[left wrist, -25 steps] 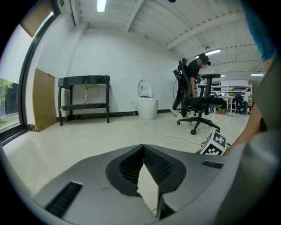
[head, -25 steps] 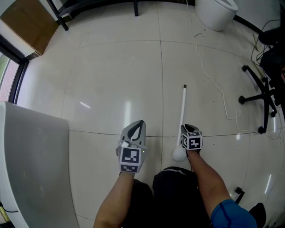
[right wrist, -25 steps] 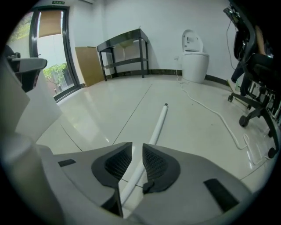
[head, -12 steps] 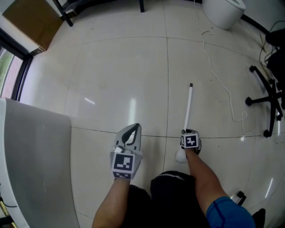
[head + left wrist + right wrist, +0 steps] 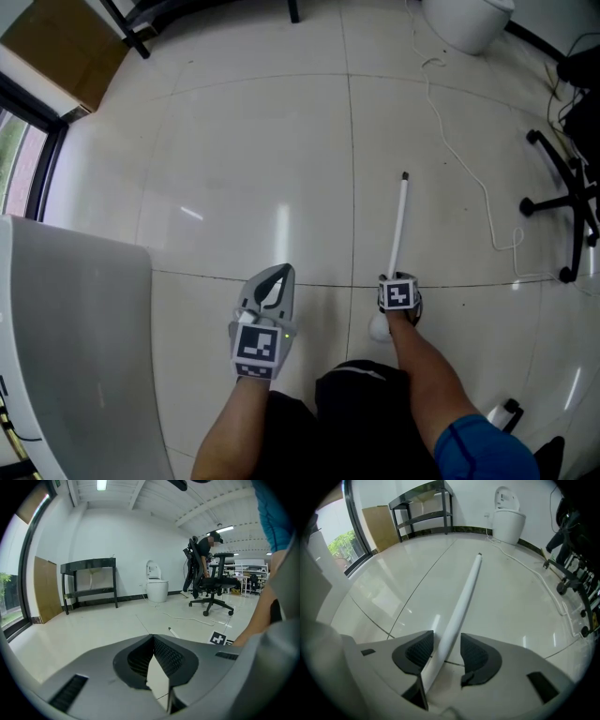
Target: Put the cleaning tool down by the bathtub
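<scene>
Cleaning wand (image 5: pixel 397 230) lies on the floor (image 5: pixel 262 169), its white handle between the jaws of the right tool (image 5: pixel 446 649), which have just been opening and stand spread around it. The left tool (image 5: pixel 152 639), pressed together and empty, hovers between the wand and the bathtub (image 5: pixel 75 356).

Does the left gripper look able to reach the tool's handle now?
Probably yes: the left gripper is empty, though shut, and only bare floor lies between it and the handle.
</scene>
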Tool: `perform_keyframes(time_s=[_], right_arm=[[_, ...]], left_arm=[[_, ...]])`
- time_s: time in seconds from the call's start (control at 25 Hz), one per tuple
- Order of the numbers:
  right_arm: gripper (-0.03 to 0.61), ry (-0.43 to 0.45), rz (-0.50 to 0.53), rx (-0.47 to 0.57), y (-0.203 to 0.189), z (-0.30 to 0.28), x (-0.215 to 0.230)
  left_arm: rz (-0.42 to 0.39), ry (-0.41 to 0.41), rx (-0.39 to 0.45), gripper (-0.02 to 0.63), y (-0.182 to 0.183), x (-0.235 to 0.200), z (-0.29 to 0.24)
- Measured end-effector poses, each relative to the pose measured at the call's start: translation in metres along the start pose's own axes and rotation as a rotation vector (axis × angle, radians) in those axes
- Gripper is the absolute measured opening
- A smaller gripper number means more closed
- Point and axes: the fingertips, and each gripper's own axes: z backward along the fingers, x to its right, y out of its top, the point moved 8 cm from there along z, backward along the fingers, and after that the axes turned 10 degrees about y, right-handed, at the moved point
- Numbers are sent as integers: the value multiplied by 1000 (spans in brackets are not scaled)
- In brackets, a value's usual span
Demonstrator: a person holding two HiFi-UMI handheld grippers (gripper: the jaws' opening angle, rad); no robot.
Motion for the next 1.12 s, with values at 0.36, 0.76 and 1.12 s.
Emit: perform_keyframes(time_s=[0.36, 0.76, 1.12], right_arm=[[78, 173, -367, 70, -14, 6, 6], [78, 414, -428, 329, 16, 129, -35], [78, 474, -383, 532, 87, 343, -62]], left_arm=[[7, -30, 1, 0, 0, 3, -3], [-35, -27, -53, 0, 23, 19, 38], [144, 46, -79, 0, 143, 18, 142]])
